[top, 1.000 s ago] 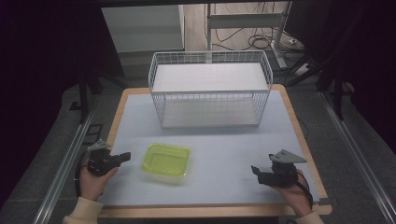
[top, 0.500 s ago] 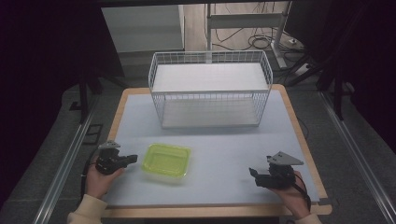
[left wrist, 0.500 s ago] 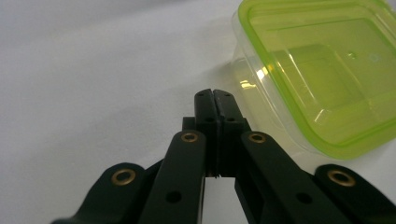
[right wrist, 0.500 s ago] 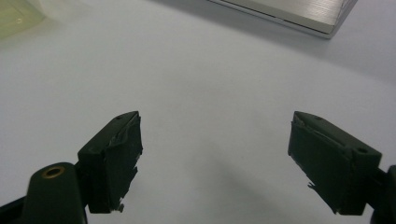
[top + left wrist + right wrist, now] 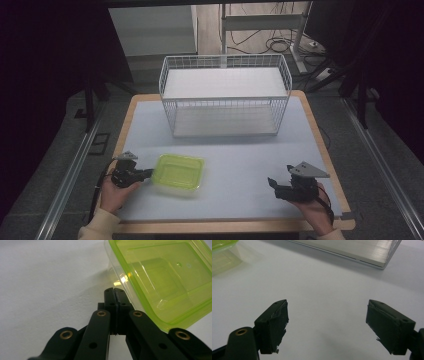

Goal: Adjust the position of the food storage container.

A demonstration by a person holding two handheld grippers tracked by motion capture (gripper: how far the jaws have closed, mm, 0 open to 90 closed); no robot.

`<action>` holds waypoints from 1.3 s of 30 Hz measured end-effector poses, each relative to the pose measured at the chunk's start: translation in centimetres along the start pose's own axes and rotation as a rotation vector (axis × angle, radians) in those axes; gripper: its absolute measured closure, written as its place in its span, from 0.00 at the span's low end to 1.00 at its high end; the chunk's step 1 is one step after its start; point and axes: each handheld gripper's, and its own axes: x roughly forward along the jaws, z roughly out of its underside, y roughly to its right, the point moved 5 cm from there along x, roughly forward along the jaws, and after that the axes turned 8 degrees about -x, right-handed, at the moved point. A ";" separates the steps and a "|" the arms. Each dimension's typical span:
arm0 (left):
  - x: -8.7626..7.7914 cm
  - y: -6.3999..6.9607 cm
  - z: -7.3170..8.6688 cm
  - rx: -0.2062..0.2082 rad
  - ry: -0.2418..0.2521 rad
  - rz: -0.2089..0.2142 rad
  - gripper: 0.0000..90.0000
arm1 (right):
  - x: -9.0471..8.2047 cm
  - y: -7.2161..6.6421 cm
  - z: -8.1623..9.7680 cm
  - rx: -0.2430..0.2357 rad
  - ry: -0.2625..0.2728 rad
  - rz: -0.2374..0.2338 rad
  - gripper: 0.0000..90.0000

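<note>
Green and see-through, the plastic tub (image 5: 179,172) lies just off the tips of my left tongs (image 5: 148,173), whose jaws are pressed together on nothing, while my right tongs (image 5: 272,183) gape well apart from it.

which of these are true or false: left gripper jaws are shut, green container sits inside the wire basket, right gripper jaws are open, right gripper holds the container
1. The left gripper has its jaws shut: true.
2. The green container sits inside the wire basket: false, it lies on the table in front of the basket.
3. The right gripper has its jaws open: true.
4. The right gripper holds the container: false, nothing is between its jaws.
</note>
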 end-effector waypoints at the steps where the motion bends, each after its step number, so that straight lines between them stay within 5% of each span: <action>1: 0.1 0.1 0.0 0.000 -0.003 0.001 1.00 | 0.0 0.0 0.0 0.001 0.000 0.000 0.21; 16: 0.9 1.2 0.1 0.020 -0.025 0.032 1.00 | 0.1 0.0 0.0 0.003 -0.005 0.003 0.21; 39: 3.0 5.5 -0.5 0.074 -0.068 0.055 1.00 | 0.1 -0.1 0.1 -0.002 -0.013 0.000 0.21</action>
